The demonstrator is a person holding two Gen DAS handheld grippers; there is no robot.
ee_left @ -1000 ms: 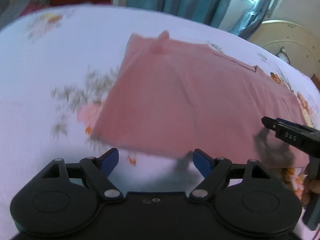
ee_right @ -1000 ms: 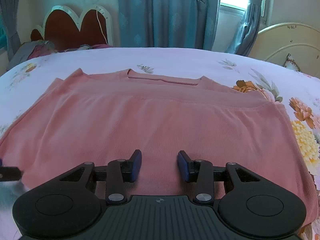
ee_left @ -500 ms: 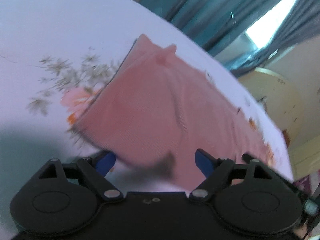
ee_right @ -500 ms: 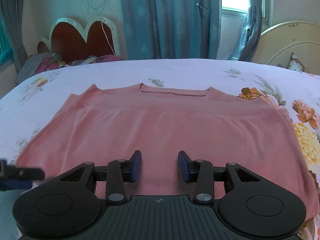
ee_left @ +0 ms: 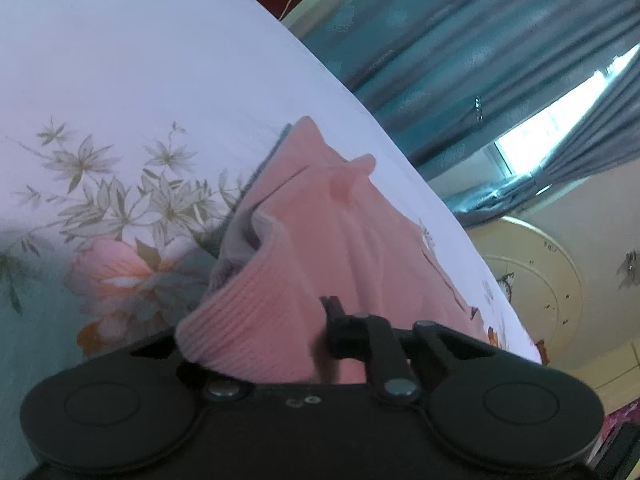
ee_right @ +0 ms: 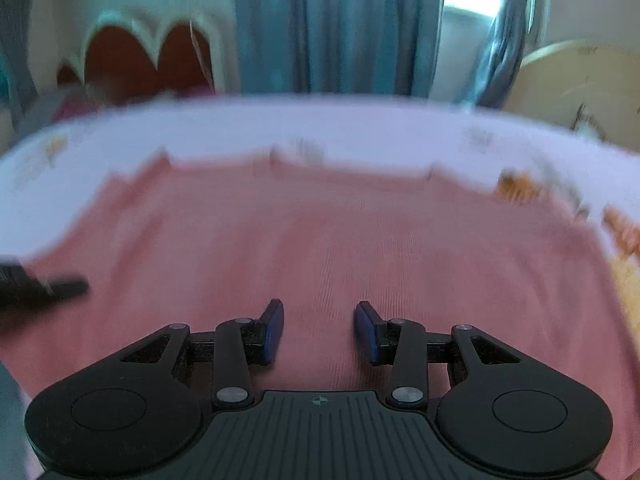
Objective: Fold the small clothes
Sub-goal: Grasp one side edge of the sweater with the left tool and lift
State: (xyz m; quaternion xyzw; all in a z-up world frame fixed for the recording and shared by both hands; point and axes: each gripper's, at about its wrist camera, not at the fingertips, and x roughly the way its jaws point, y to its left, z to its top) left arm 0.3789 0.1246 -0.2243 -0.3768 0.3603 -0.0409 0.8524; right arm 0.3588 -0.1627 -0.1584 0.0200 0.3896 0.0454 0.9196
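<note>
A pink ribbed knit top (ee_right: pixel 320 240) lies spread on the floral bedsheet (ee_right: pixel 320 128). In the left wrist view my left gripper (ee_left: pixel 280 332) is shut on the top's near left corner (ee_left: pixel 256 304), which bunches up over the fingers and lifts off the sheet. My right gripper (ee_right: pixel 319 330) is open and empty, hovering over the middle of the top's near hem. The left gripper's tip (ee_right: pixel 48 286) shows at the left edge of the right wrist view. That view is blurred.
The bedsheet (ee_left: pixel 120 80) is white with flower prints. A scalloped headboard (ee_right: pixel 148 52) and blue curtains (ee_right: pixel 340 24) stand behind the bed. A cream footboard (ee_right: pixel 580 80) is at the right.
My left gripper moved in onto the top's left corner and shut on it, lifting the cloth. My right gripper stayed open and came lower over the hem.
</note>
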